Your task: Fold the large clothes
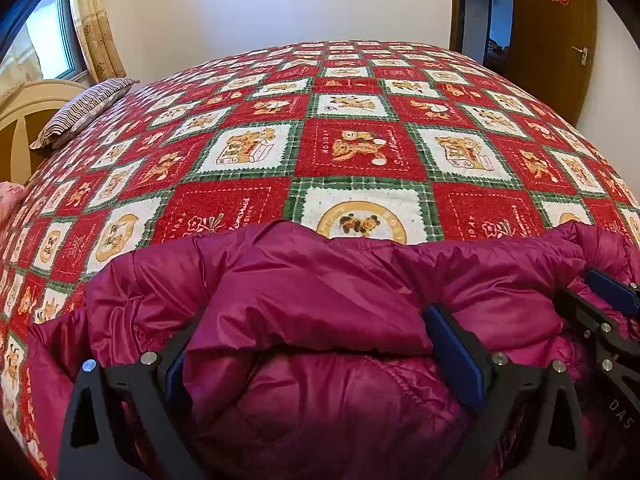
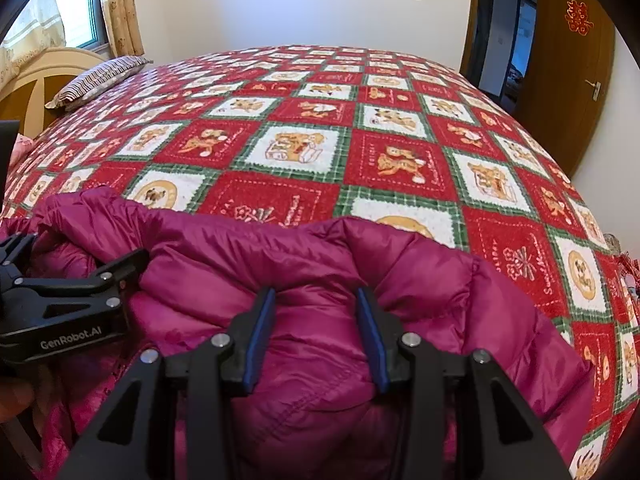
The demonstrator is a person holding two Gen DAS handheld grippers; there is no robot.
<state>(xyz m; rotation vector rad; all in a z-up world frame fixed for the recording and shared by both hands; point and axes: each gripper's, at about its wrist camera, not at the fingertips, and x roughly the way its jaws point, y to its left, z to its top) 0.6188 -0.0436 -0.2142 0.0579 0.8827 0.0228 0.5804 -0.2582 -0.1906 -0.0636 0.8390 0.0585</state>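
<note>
A magenta puffy jacket (image 1: 320, 280) lies bunched at the near edge of a bed covered by a red, green and white bear-print blanket (image 1: 352, 148). My left gripper (image 1: 312, 320) has its jaws wide, with a thick folded roll of the jacket filling the gap; fabric spills over the left pad. My right gripper (image 2: 314, 296) pinches a narrower ridge of the jacket (image 2: 400, 280) between its blue pads (image 2: 372, 340), and creases fan out from the tips. Each gripper shows in the other's view: the right gripper (image 1: 600, 304) at the right edge, the left gripper (image 2: 80, 248) at the left edge.
The blanket (image 2: 304, 148) stretches flat beyond the jacket. A striped pillow (image 1: 84, 108) leans on a cream headboard (image 1: 24, 120) at the far left, under a curtained window. A brown door (image 1: 552, 40) and a doorway stand at the far right.
</note>
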